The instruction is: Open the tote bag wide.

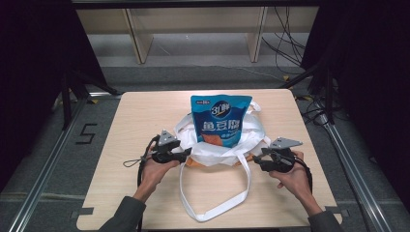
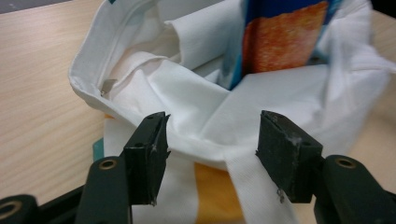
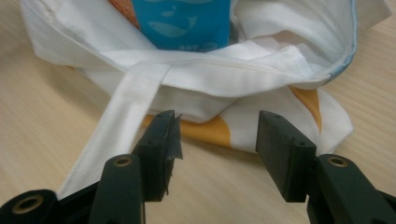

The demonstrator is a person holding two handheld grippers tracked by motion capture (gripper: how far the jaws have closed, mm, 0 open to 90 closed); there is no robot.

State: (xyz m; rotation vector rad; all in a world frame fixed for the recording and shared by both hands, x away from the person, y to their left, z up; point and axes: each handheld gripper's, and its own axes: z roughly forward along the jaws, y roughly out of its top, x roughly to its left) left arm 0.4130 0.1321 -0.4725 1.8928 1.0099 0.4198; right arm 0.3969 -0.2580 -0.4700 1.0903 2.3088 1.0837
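A white cloth tote bag (image 1: 217,145) with orange print lies mid-table on the pale wooden table (image 1: 135,116). A blue printed snack pouch (image 1: 220,118) stands in its mouth. The left gripper (image 2: 212,140) is released, jaws straddling the bag's near rim. The right gripper (image 3: 217,140) is released just short of the bag. A white strap (image 1: 212,203) loops toward the person.

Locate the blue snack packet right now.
In the high view the blue snack packet stands upright in the open white tote bag at the table's centre, beyond and between the left gripper and right gripper.
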